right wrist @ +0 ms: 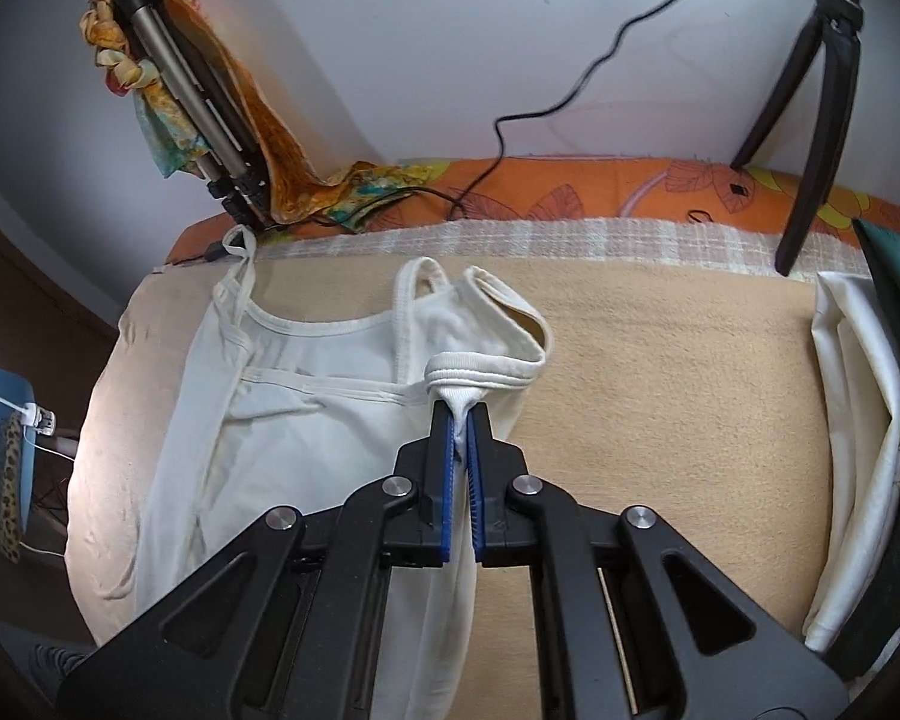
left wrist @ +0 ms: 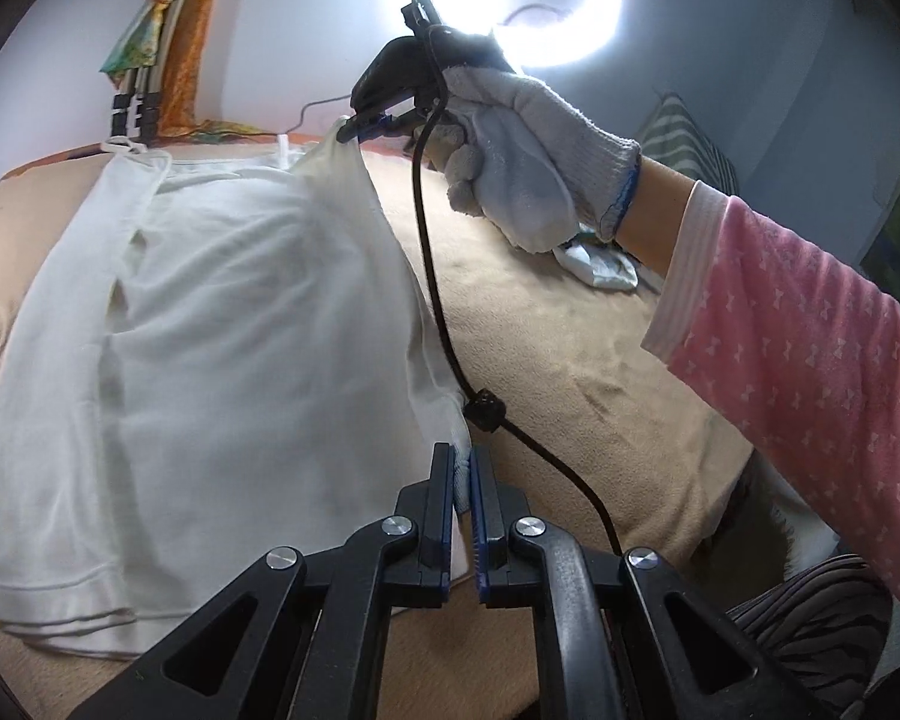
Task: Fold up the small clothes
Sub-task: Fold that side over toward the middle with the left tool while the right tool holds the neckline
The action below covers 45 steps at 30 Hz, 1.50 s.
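Note:
A white tank top (left wrist: 210,324) lies on a beige blanket (left wrist: 570,330), its right side lifted off the surface. My left gripper (left wrist: 462,462) is shut on the top's lower right hem corner. My right gripper (left wrist: 354,131), held in a white-gloved hand (left wrist: 510,168), is shut on the top's upper right edge and holds it raised. In the right wrist view the right gripper (right wrist: 462,426) pinches the fabric at the armhole, with the shoulder straps (right wrist: 480,330) bunched just beyond the tips. The tank top (right wrist: 306,420) spreads to the left there.
A black cable (left wrist: 444,312) hangs from the right gripper across the blanket. Folded white cloth (right wrist: 858,420) lies at the blanket's right edge. A folded tripod (right wrist: 198,120) and coloured scarf lean on the back wall; a black stand (right wrist: 810,120) is at the right. A ring light (left wrist: 510,0) glares overhead.

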Available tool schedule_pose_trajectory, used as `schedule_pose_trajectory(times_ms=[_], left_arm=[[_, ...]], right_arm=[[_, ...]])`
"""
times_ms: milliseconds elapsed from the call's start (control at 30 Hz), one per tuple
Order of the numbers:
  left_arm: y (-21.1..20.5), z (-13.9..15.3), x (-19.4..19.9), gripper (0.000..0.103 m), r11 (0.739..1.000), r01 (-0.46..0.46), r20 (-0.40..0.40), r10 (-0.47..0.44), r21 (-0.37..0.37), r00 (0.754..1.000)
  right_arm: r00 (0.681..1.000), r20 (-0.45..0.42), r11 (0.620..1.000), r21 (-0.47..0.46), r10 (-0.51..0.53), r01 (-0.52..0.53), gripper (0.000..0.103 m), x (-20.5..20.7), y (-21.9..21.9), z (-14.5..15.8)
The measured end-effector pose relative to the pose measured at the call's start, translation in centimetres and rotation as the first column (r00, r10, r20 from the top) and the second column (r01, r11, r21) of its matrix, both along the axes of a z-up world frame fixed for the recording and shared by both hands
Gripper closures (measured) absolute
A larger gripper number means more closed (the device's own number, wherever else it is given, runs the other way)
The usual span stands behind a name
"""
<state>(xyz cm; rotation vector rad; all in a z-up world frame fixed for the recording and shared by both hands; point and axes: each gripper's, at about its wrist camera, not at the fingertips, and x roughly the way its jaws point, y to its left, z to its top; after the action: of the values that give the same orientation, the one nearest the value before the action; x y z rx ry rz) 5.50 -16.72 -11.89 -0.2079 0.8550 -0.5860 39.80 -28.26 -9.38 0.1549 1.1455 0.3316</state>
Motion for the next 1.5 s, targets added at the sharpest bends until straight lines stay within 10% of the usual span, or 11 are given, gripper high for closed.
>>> schedule_pose_trajectory(times_ms=[1067, 1267, 1500], left_arm=[[9.1, -2.7, -1.0, 0.101, 0.983, -0.181, -0.064, 0.182, 0.023, 0.981], [8.8, -2.1, -1.3, 0.079, 0.985, -0.168, -0.075, 0.169, 0.024, 0.983], [10.0, 0.7, -3.4, 0.074, 0.992, -0.117, -0.021, 0.118, 0.040, 0.993]], right_arm=[[0.992, -0.072, 0.994, -0.037, 0.099, -0.102, 0.097, 2.7, 12.7, -4.9], [0.995, -0.056, 0.995, 0.055, 0.082, -0.079, 0.067, 2.0, 11.5, -2.9], [0.998, 0.028, 0.989, 0.135, 0.064, -0.068, 0.066, -3.9, 7.6, 4.0]])
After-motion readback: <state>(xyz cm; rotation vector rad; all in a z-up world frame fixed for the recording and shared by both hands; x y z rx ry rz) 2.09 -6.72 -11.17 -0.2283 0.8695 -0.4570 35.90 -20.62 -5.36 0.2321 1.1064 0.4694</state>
